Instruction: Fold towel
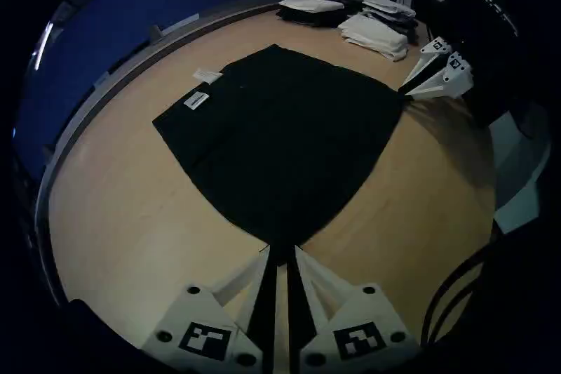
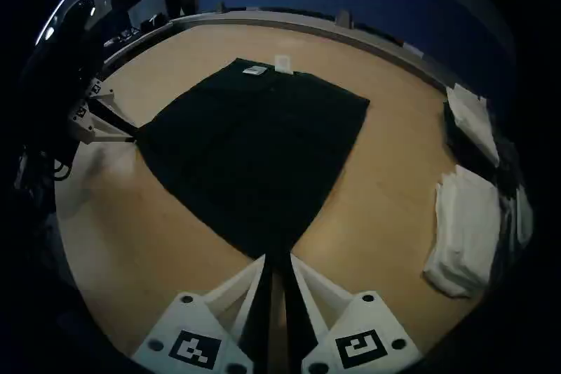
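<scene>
A black towel (image 1: 280,135) lies spread flat on the wooden table (image 1: 126,212), with a white label (image 1: 196,99) near its far left corner. My left gripper (image 1: 280,256) is shut on the towel's near corner, dark cloth pinched between its white fingers. In the right gripper view the same towel (image 2: 259,149) lies ahead, and my right gripper (image 2: 277,259) is shut on its nearest corner. Each view shows the other gripper holding a neighbouring corner: the right gripper (image 1: 407,92) at upper right, the left gripper (image 2: 133,137) at the left edge.
Stacks of folded white and dark towels (image 1: 372,34) sit at the far end of the table; in the right gripper view they are white piles (image 2: 466,226) at the right. A blue partition (image 1: 140,9) runs behind the table's edge. A dark chair frame (image 1: 456,283) stands close by.
</scene>
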A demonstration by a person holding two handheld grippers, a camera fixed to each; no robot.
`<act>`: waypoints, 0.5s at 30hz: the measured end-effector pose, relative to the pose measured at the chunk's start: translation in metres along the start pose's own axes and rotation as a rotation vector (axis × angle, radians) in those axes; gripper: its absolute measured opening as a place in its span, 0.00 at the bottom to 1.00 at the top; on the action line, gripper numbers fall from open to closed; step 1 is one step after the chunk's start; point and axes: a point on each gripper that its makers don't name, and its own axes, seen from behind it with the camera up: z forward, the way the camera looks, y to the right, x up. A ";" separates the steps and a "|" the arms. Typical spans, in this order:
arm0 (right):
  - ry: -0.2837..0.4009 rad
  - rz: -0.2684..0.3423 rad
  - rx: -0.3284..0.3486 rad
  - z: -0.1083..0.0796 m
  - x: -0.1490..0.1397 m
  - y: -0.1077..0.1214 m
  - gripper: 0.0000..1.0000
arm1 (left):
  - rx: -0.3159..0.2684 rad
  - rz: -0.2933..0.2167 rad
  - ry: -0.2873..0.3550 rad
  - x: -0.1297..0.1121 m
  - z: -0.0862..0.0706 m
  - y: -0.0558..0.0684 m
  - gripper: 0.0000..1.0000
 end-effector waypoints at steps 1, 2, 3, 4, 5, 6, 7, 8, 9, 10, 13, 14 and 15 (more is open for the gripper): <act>0.005 0.001 -0.001 -0.001 0.002 0.000 0.10 | 0.001 -0.003 0.002 0.001 -0.002 0.000 0.09; 0.009 0.003 -0.001 -0.003 0.003 0.000 0.10 | 0.002 -0.005 0.004 0.002 -0.004 0.000 0.09; 0.015 0.005 -0.002 -0.004 0.006 0.000 0.10 | 0.004 -0.010 0.007 0.003 -0.006 0.000 0.09; 0.020 0.007 -0.003 -0.006 0.008 -0.001 0.10 | 0.005 -0.016 0.009 0.004 -0.008 0.000 0.09; 0.026 0.009 -0.003 -0.008 0.010 -0.001 0.10 | 0.006 -0.021 0.012 0.005 -0.010 -0.001 0.09; 0.032 0.011 -0.004 -0.010 0.013 -0.001 0.10 | 0.008 -0.027 0.015 0.006 -0.013 -0.001 0.09; 0.037 0.013 -0.006 -0.012 0.015 -0.001 0.10 | 0.009 -0.033 0.018 0.008 -0.016 -0.001 0.09; 0.042 0.015 -0.007 -0.014 0.017 -0.002 0.10 | 0.010 -0.038 0.022 0.009 -0.018 -0.001 0.09; 0.049 0.017 -0.008 -0.017 0.020 -0.002 0.10 | 0.013 -0.043 0.025 0.011 -0.021 -0.001 0.09; 0.054 0.020 -0.009 -0.019 0.022 -0.002 0.10 | 0.015 -0.047 0.028 0.012 -0.024 -0.001 0.09; 0.071 0.027 -0.009 -0.026 0.029 -0.003 0.10 | 0.024 -0.058 0.039 0.017 -0.033 -0.002 0.09; 0.076 0.029 -0.009 -0.029 0.031 -0.004 0.10 | 0.027 -0.061 0.043 0.019 -0.036 -0.002 0.09; 0.083 0.032 -0.009 -0.032 0.034 -0.005 0.10 | 0.029 -0.064 0.047 0.021 -0.039 -0.002 0.09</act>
